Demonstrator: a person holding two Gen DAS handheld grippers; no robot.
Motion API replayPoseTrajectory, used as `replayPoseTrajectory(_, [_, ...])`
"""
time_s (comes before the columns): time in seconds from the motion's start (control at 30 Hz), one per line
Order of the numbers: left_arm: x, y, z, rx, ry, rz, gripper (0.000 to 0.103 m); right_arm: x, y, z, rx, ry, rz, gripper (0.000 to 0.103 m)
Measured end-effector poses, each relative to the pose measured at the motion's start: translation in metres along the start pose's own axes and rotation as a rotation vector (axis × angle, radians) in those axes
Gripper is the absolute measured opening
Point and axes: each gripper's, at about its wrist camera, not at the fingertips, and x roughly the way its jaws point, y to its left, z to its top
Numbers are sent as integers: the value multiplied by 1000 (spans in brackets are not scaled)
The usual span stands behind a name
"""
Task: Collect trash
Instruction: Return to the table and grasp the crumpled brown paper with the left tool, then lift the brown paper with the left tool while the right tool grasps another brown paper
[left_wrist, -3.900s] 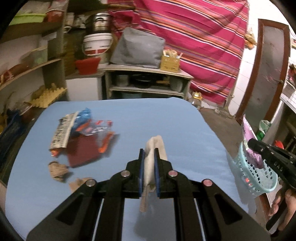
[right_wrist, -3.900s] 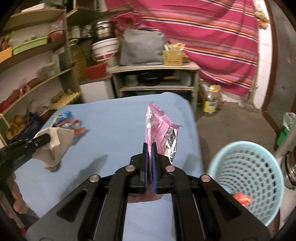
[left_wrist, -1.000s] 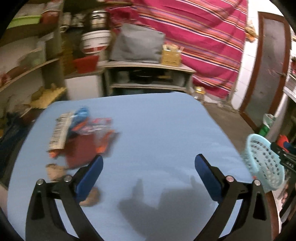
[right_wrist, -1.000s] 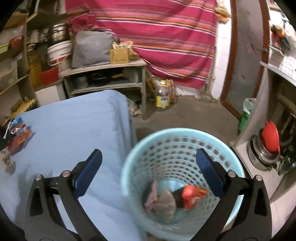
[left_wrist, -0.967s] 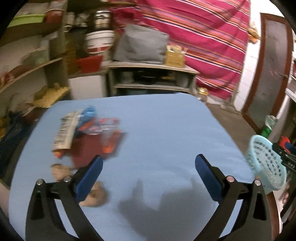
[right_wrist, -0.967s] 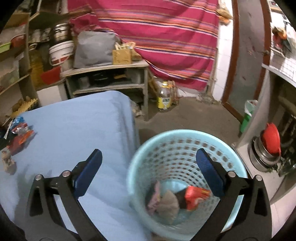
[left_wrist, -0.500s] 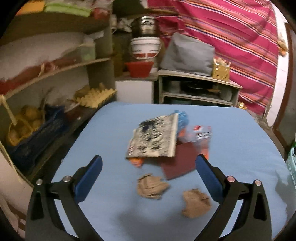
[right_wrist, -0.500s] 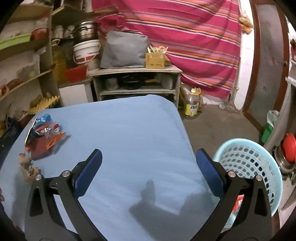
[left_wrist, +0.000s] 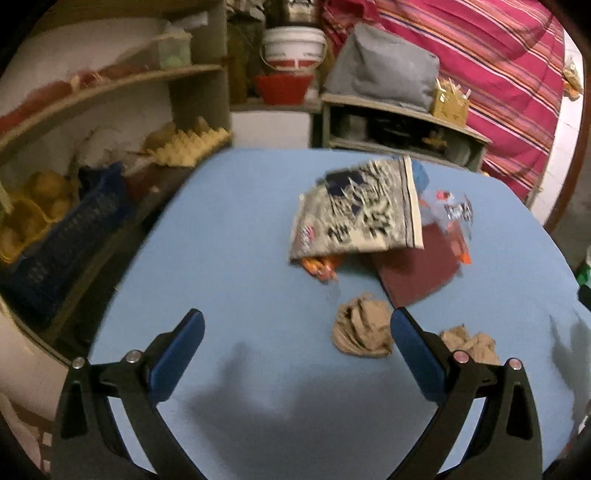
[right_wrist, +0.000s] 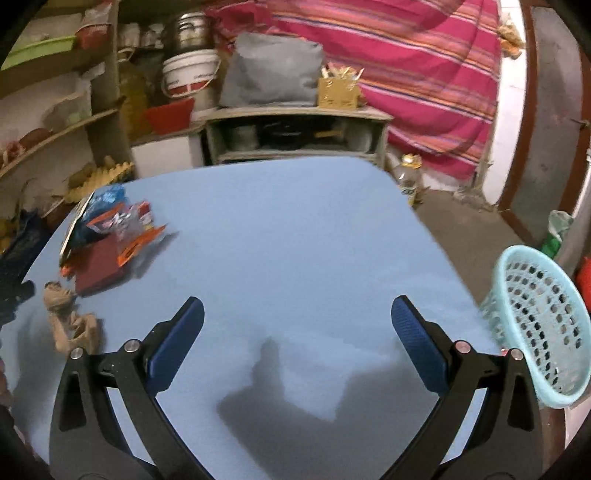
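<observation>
— Where do we stand? Our left gripper (left_wrist: 296, 334) hangs spread wide and empty over the blue worktop (left_wrist: 236, 258), a crumpled brown paper ball (left_wrist: 361, 329) just inside its right finger, a second ball (left_wrist: 471, 343) beside it.

— And the wrappers? We see a printed snack bag (left_wrist: 360, 212) at one o'clock, lying on a dark red packet (left_wrist: 417, 271). Our right gripper (right_wrist: 297, 328) is likewise splayed, holding nothing; the pale blue basket (right_wrist: 543, 328) sits at three o'clock, off the worktop's edge.
</observation>
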Motion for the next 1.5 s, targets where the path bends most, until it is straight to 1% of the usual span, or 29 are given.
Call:
replayPoseTrajectory(0.07, [10,-3,-4,-3,27,-14,98,0,8,-3,-35,-20,-27,99])
replayPoseTrajectory(0.13, [16,-6,-6,-4,46,-26,98,1,13,-4,-56,-23,-33,99])
replayPoseTrajectory(0.27, [28,-11,-4,-30,76,-92,98,6,15,-7,-50,11,-7,99])
replayPoseTrajectory(0.37, [37,-18,-3,-13,102,-110,97,11,15,-7,-41,31,6,99])
replayPoseTrajectory(0.4, [39,-19,-3,-9,109,-118,94,12,16,-8,-38,34,8,99])
replayPoseTrajectory(0.43, [39,-20,-2,-9,108,-133,84,12,16,-8,-37,34,9,99])
replayPoseTrajectory(0.47, [39,-20,-3,-8,104,-146,81,11,18,-8,-37,31,11,99])
replayPoseTrajectory(0.53, [39,-21,-4,0,102,-155,70,12,21,-9,-44,30,13,99])
replayPoseTrajectory(0.57, [39,-23,-4,9,103,-152,68,12,24,-9,-49,32,14,99])
replayPoseTrajectory(0.6, [38,-24,-5,14,100,-155,58,12,27,-10,-52,34,14,99])
replayPoseTrajectory(0.63, [37,-25,-5,22,98,-166,46,12,29,-11,-54,37,16,99])
replayPoseTrajectory(0.7, [36,-24,-4,34,98,-168,46,10,38,-12,-55,36,32,99])
replayPoseTrajectory(0.83, [31,-16,-4,13,98,-180,45,1,60,-13,-73,22,80,99])
replayPoseTrajectory(0.93, [20,-6,-4,19,83,-164,44,-6,82,-12,-89,17,129,99])
replayPoseTrajectory(1.0, [9,4,-5,28,61,-146,44,-10,95,-13,-91,16,169,99])
replayPoseTrajectory(1.1, [-7,18,-6,24,26,-123,44,-11,116,-15,-105,23,202,99])
replayPoseTrajectory(1.2, [-17,37,-7,-1,6,-109,44,-13,136,-19,-131,19,211,99])
replayPoseTrajectory(1.37, [-26,72,-11,-55,-22,-85,44,-10,161,-23,-128,29,227,99])
replayPoseTrajectory(1.47, [-27,92,-13,-89,-24,-69,44,-8,174,-27,-137,29,208,99])
replayPoseTrajectory(1.5, [-27,96,-14,-97,-24,-62,44,-7,180,-29,-147,26,186,99])
